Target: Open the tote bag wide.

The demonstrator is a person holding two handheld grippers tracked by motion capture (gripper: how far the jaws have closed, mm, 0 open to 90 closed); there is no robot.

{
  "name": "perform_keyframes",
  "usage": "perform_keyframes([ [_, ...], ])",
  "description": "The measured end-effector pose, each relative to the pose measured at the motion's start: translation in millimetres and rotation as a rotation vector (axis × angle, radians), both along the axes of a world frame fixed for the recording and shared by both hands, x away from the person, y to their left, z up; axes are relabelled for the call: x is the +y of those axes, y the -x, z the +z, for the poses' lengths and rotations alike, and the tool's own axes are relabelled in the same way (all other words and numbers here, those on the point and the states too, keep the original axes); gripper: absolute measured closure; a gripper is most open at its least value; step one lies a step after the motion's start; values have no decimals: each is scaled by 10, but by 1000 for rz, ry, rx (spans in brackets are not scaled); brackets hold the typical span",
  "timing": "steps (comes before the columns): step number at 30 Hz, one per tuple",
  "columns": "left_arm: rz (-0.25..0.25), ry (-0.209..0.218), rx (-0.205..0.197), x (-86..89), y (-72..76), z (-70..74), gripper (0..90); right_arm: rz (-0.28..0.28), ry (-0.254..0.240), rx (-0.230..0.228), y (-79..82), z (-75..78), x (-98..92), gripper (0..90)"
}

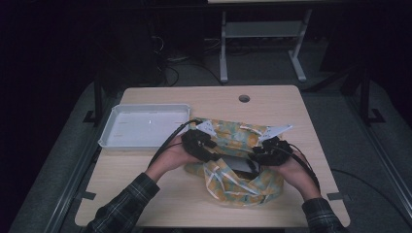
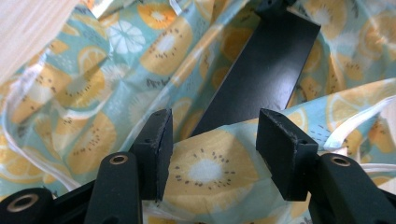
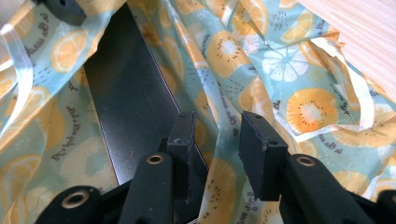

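Note:
A teal bag (image 1: 243, 188) printed with orange and kiwi slices lies crumpled at the middle of the table, its mouth spread. Inside it lies a flat dark slab (image 1: 237, 164), also seen in the left gripper view (image 2: 266, 70) and the right gripper view (image 3: 130, 102). My left gripper (image 1: 200, 144) sits at the bag's left rim; its jaws (image 2: 215, 149) stand open with a fold of the bag (image 2: 205, 172) bulging between them. My right gripper (image 1: 271, 151) is at the right rim, open (image 3: 217, 149), with the bag's edge (image 3: 219, 186) standing loosely in the gap beside the slab.
A white tray (image 1: 109, 132) stands at the table's left, just behind my left hand. A round cable hole (image 1: 244, 98) is at the back middle of the wooden table (image 1: 165, 199). A desk frame (image 1: 262, 34) stands on the floor beyond.

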State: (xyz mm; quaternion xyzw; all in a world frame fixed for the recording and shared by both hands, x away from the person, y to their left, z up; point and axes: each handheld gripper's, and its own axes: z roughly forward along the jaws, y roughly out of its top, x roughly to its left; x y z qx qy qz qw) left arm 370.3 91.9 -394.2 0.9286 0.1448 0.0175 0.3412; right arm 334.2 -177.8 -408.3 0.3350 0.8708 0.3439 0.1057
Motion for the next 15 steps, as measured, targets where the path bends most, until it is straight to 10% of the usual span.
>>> perform_keyframes([
  [15,-9,-48,-50,43,24,-85,863,1,30,15,-12,-15,-3,887],
])
